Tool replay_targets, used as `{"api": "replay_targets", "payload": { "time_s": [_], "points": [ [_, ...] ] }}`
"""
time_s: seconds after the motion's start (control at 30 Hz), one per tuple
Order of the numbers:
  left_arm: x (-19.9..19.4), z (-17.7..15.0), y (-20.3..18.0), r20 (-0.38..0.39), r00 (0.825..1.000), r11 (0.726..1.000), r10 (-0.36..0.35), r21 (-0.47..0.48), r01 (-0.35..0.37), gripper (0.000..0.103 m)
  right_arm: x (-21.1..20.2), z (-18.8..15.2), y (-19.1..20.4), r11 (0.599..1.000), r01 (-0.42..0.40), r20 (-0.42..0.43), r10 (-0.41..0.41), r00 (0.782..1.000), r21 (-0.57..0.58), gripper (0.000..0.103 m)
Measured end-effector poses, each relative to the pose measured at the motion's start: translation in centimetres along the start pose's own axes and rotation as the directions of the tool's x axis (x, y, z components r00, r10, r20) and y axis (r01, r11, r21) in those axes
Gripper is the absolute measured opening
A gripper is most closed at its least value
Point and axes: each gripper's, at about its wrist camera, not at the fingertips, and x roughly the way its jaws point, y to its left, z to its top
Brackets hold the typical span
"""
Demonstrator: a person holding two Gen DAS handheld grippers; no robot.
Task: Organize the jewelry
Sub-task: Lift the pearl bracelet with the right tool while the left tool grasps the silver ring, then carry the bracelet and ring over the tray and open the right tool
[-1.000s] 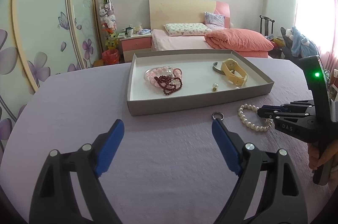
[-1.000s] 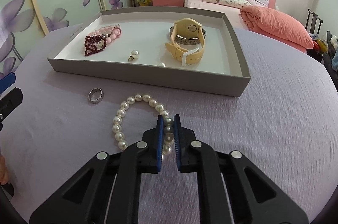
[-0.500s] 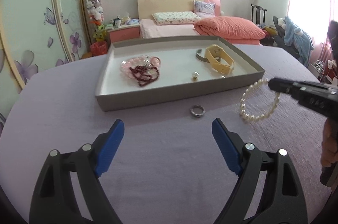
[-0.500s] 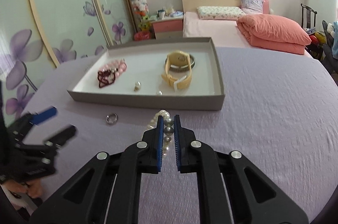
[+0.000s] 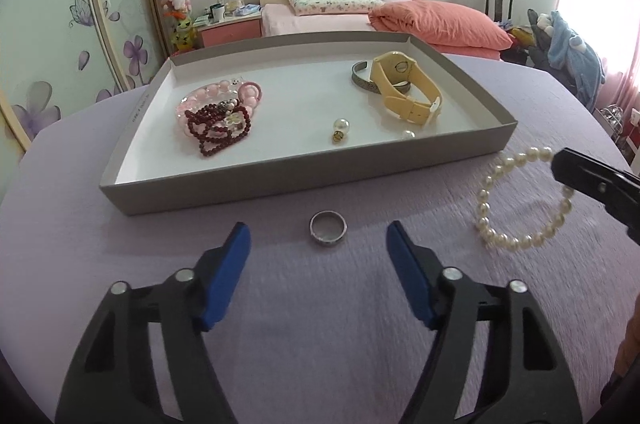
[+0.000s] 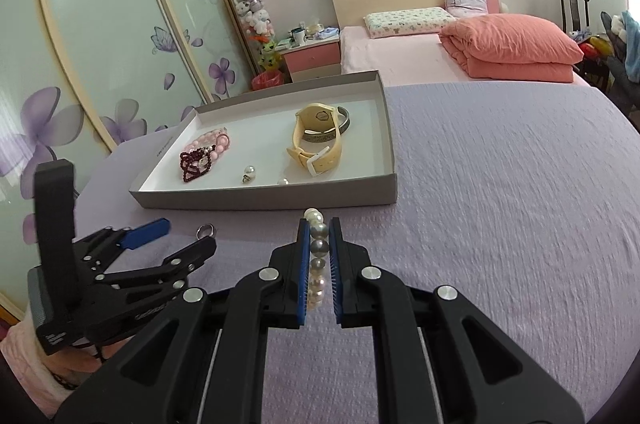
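Lifted off the desk since a second ago, the pearl bracelet (image 5: 524, 200) now hangs clamped in the right gripper (image 6: 319, 260), near the tray's (image 5: 280, 180) front right corner. Only the right wrist view shows pearls pinched between the blue pads (image 6: 304, 264); the left wrist view shows the loop dangling. The left gripper (image 5: 318, 252), jaws wide apart, has closed in on the silver ring (image 5: 328, 227) lying on the purple desk (image 5: 120, 244) just before the tray, which holds beaded bracelets (image 5: 218, 118), a yellow watch (image 5: 406, 88) and pearl earrings (image 5: 340, 130).
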Motion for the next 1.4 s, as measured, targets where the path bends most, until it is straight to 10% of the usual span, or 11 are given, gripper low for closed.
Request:
{"api": "replay_targets", "payload": {
  "time_s": [0.5, 1.4],
  "points": [
    [1.3, 0.7, -0.3, -0.035, 0.999, 1.000, 0.002, -0.012, -0.003, 0.022, -0.3, -0.2, -0.5, 1.000, -0.025, 0.007, 0.025, 1.000, 0.018, 0.010],
    [-6.0, 2.2, 3.8, 0.186, 0.980, 0.998, 0.068, -0.028, -0.064, 0.022, -1.9, 4.2, 3.9, 0.997, -0.070, 0.102, 0.074, 0.992, -0.036, 0.010]
  ]
}}
